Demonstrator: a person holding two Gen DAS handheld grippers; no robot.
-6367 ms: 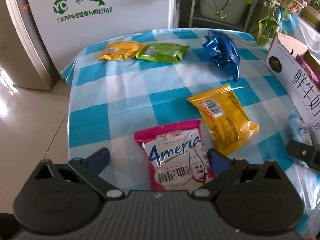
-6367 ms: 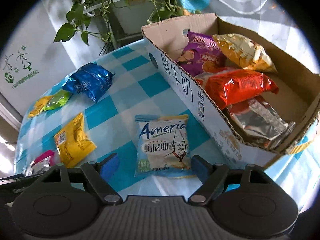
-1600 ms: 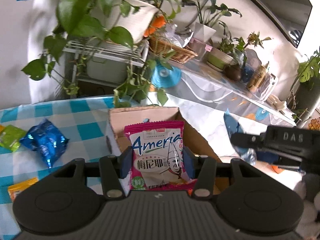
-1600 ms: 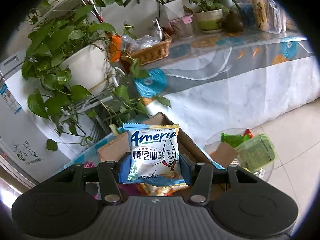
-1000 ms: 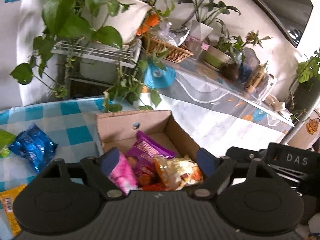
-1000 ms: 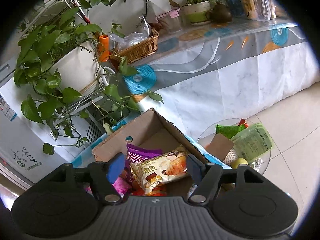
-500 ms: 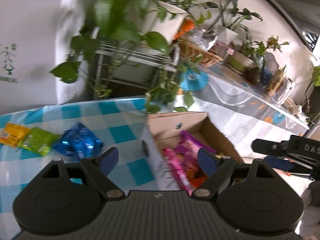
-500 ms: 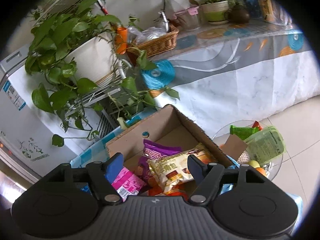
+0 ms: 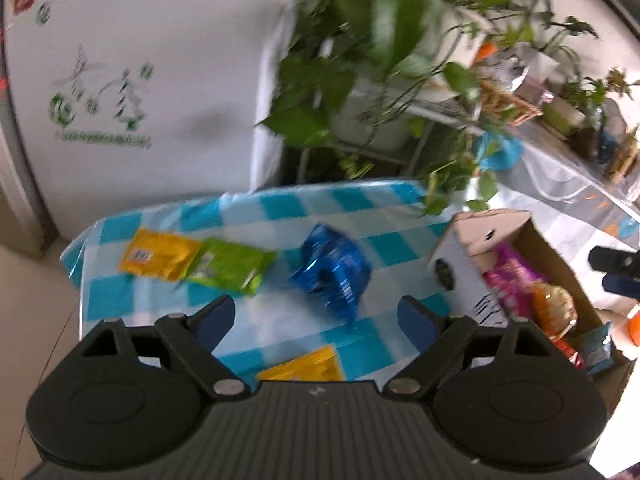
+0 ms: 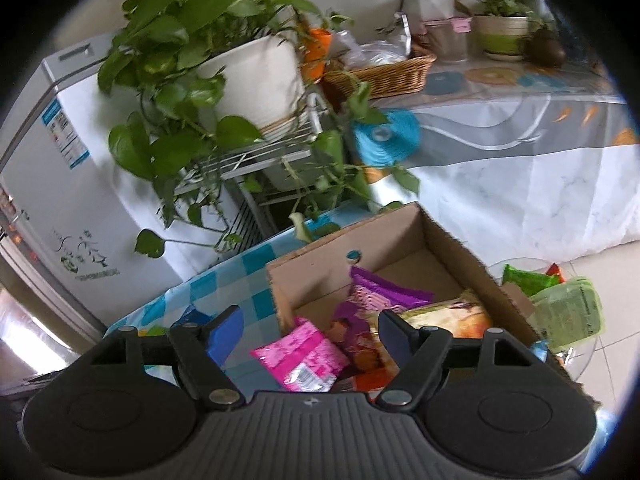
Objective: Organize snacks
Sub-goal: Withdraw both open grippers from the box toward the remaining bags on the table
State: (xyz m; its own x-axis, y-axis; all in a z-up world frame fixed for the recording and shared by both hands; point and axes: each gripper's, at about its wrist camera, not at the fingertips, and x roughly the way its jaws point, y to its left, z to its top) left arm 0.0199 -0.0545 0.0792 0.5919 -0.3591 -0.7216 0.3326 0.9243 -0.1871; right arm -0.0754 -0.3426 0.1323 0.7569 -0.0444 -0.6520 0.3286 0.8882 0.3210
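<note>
Fingers: left gripper (image 9: 316, 316) and right gripper (image 10: 311, 330) opening, empty | crinkled blue foil bag (image 9: 332, 272) | cardboard box (image 10: 448, 240)

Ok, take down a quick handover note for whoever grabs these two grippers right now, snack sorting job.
Left gripper: empty, jaws opening, over the checked table.
Right gripper: empty, jaws opening, over the cardboard box.
In the box: pink packet, purple bag, other snacks.
On the table: blue bag, green packet, orange packet, yellow packet.
Left to do: box those four.
</note>
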